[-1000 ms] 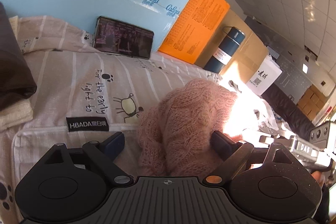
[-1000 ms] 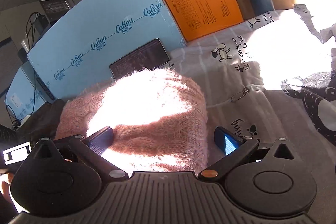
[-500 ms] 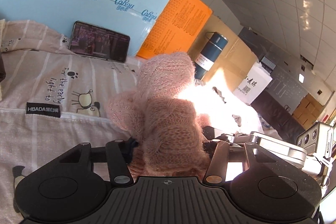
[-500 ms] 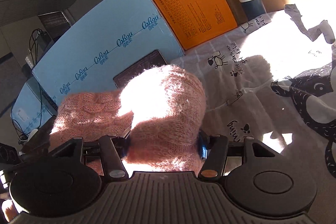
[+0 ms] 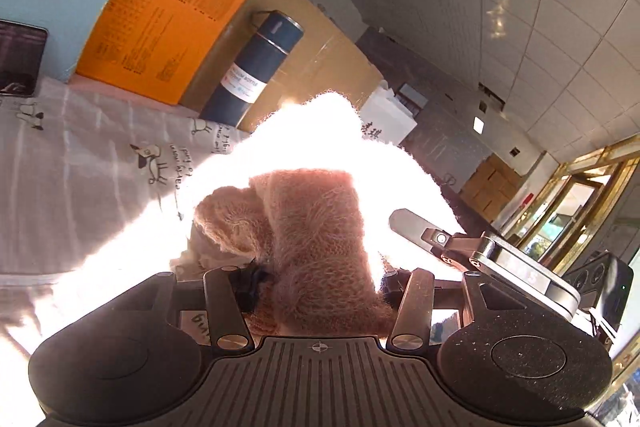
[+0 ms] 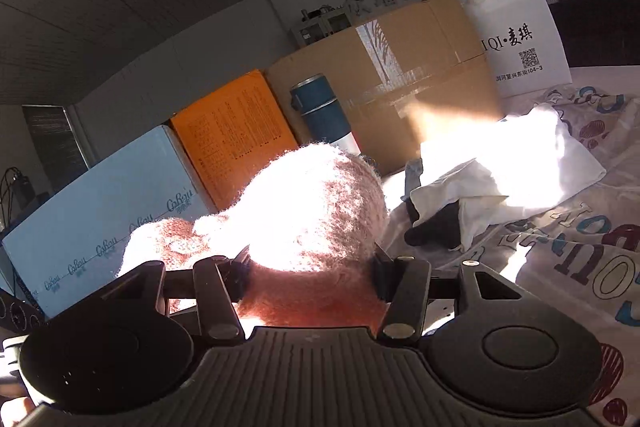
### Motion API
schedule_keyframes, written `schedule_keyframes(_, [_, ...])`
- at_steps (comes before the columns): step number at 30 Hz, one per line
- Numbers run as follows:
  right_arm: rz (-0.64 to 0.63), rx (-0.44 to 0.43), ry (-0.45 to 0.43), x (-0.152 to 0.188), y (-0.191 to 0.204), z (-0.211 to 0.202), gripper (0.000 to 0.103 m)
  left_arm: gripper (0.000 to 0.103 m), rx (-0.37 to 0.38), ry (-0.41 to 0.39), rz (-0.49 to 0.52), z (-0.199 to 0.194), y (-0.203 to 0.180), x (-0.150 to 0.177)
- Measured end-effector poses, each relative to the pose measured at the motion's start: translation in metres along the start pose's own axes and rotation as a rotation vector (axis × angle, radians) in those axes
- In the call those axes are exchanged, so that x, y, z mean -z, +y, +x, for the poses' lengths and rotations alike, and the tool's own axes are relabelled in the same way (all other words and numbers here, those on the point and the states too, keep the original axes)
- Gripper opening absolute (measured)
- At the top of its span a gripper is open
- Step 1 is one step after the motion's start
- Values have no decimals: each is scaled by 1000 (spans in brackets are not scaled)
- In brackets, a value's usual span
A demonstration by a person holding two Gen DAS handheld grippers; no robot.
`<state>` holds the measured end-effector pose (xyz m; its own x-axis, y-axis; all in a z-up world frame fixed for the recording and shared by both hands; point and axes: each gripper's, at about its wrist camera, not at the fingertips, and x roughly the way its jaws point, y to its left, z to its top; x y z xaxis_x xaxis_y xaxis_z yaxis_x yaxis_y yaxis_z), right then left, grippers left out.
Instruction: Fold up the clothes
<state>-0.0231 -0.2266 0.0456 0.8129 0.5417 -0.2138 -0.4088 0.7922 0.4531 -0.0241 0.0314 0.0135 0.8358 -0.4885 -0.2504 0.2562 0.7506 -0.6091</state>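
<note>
Pink knit sweater (image 5: pixel 316 227) bunched between both sets of my fingers, lifted off the printed sheet (image 5: pixel 80 163). Left gripper (image 5: pixel 320 283) clamped on one wad; right gripper (image 6: pixel 312 267) clamped on another, jaws closing a touch. Garment runs between my two hands; glare hides its edges, probably hem hanging below. Free sheet to my left; white garment pile (image 6: pixel 500 179), blue vacuum bottle (image 5: pixel 256 67), boxes crowd the far side.
</note>
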Motion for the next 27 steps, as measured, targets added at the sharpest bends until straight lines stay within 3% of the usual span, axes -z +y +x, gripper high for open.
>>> schedule_keyframes(6, [-86,128,-226,-47,-27,23,50,48,41,-75,100,85,-34,-37])
schedule_keyframes(11, [-4,181,-362,-53,-75,47,51,48,6,-91,138,154,-39,-43])
schedule_keyframes(15, [90,282,-335,-48,-118,65,51,48,-12,-47,151,206,-35,-33])
schedule_keyframes(19, [139,366,-309,-54,-144,76,51,48,-1,-28,47,239,-23,-22])
schedule_keyframes(22, [160,450,-227,-57,-160,96,51,50,-44,-27,74,249,-20,-11])
schedule_keyframes(24, [138,509,-174,-54,-165,109,55,55,-60,-14,79,251,-16,-6])
schedule_keyframes(27, [99,577,-118,-50,-167,123,64,81,-110,-31,65,242,-13,-6])
